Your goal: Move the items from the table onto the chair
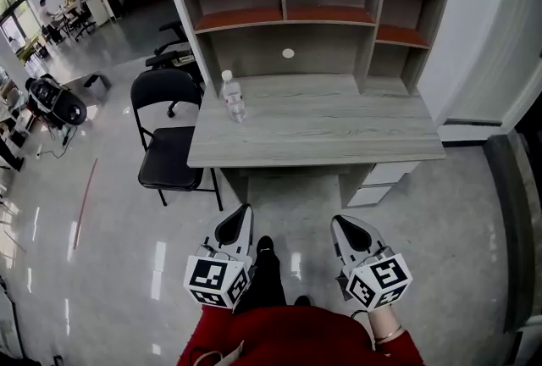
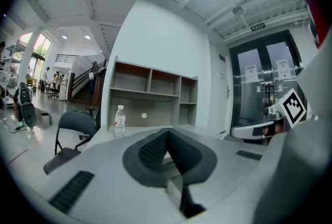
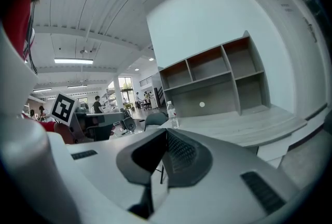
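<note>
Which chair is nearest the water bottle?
The black folding chair, right at the table's left end beside the bottle; the other dark chairs stand farther back behind it.

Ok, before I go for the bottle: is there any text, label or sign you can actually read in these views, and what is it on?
Nothing can be quoted; no text is legible.
Label on the bottle: red and white, print too small.
Sign above the glass doors: too small.
Notices on those doors: blurred.
Marker cubes: square patterns, no letters.
</note>
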{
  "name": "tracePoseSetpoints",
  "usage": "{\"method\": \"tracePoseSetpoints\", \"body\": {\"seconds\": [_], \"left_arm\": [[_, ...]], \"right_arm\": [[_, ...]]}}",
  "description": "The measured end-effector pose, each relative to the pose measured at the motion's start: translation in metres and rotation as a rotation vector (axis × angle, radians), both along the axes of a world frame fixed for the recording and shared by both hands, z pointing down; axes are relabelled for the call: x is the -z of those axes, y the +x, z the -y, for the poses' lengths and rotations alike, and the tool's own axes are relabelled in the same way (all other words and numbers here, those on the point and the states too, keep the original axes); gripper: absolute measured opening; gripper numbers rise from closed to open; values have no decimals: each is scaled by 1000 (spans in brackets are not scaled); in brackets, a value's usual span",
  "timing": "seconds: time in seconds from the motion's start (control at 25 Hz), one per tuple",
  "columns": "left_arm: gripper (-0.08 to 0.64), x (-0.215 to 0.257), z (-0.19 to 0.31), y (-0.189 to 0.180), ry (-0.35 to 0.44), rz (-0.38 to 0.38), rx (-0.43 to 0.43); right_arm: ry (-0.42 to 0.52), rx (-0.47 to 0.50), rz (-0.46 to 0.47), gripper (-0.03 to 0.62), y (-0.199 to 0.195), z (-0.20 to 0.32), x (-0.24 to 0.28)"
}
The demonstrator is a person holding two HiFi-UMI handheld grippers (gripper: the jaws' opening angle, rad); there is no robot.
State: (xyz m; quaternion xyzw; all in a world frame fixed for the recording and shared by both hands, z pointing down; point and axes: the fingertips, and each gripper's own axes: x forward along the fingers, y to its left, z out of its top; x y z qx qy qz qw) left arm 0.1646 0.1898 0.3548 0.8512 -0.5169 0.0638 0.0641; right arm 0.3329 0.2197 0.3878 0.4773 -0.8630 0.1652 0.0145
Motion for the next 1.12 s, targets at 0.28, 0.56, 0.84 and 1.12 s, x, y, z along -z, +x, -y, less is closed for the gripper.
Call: {"method": "tracePoseSetpoints", "body": {"seconds": [0.28, 0.56, 0.84, 1.12], "left_arm": [[8, -22, 103, -41, -34, -6, 10], [9, -30, 216, -78, -93, 10, -52], [8, -43, 275, -86, -107, 57, -121], [8, -50, 300, -91, -129, 36, -95]], "right_arm": [[-9, 3, -17, 12, -38, 105, -6], [-25, -37, -31, 12, -90, 220, 5], [-53, -54, -63, 12, -113, 273, 7], [-75, -61, -82, 12, -113, 295, 5]]}}
